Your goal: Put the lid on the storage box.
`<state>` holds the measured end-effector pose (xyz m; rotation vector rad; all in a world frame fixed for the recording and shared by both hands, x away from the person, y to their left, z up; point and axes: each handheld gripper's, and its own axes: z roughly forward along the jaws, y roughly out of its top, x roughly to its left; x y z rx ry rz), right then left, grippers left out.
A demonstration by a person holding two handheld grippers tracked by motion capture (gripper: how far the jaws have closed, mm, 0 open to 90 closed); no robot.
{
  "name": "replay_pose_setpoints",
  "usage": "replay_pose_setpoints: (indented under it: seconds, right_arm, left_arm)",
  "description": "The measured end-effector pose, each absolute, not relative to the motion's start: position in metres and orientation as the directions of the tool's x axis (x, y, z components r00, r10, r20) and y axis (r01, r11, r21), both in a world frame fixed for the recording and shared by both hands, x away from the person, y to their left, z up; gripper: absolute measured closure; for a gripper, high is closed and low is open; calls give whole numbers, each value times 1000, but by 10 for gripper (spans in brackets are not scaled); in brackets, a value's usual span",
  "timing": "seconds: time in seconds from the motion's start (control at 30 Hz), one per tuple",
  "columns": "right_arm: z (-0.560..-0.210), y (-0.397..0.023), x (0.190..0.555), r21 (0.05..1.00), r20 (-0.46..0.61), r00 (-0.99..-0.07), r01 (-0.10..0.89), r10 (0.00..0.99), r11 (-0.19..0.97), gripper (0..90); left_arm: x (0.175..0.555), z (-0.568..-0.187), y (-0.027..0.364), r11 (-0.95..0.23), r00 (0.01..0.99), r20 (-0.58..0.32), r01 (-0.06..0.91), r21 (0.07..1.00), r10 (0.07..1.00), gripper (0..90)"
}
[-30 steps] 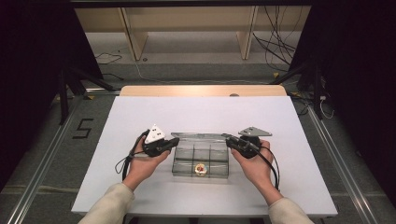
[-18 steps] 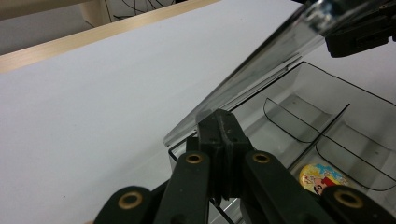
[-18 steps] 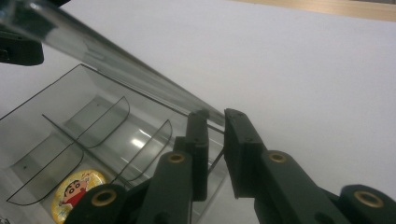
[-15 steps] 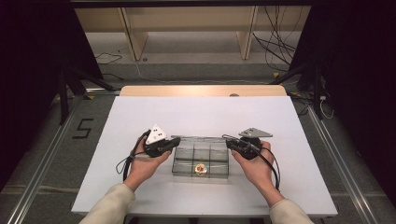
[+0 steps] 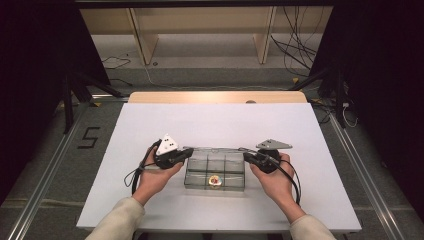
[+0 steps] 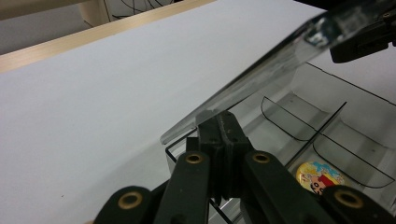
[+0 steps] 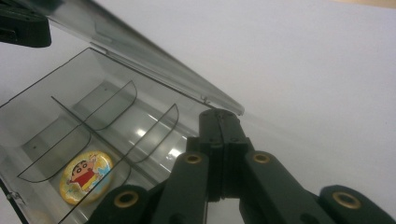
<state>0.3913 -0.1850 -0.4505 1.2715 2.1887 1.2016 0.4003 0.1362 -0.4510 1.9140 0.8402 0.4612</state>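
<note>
A clear plastic compartment box [image 5: 191, 176] sits on the white table between my two grippers, and a round cartoon badge [image 5: 215, 180] lies in its front middle cell. The clear lid [image 6: 280, 60] is lifted and slants over the open cells. My left gripper [image 5: 189, 153] is shut, with its tips [image 6: 219, 119] against the underside of the lid's corner. My right gripper [image 5: 246, 156] is also shut. Its jaws have just been closing, with nothing seen between them, and its tip [image 7: 219, 116] sits just below the lid's [image 7: 154, 60] other corner. The badge [image 7: 86, 177] shows in both gripper views [image 6: 322, 172].
The white tabletop [image 5: 215, 125] stretches bare behind the box to a wooden strip [image 5: 215, 97] at its far edge. Beyond that are a shelf frame and cables on the floor. Both hands rest on the table beside the box.
</note>
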Motion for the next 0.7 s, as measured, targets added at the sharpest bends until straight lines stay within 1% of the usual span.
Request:
replay_pose_setpoints:
  seconds: [0.7]
  right_arm:
    - [-451,-185,387,811,120,-562,531,818,246,900]
  left_arm:
    - [393,-452,136,-308,702,-27,346,886,712,894]
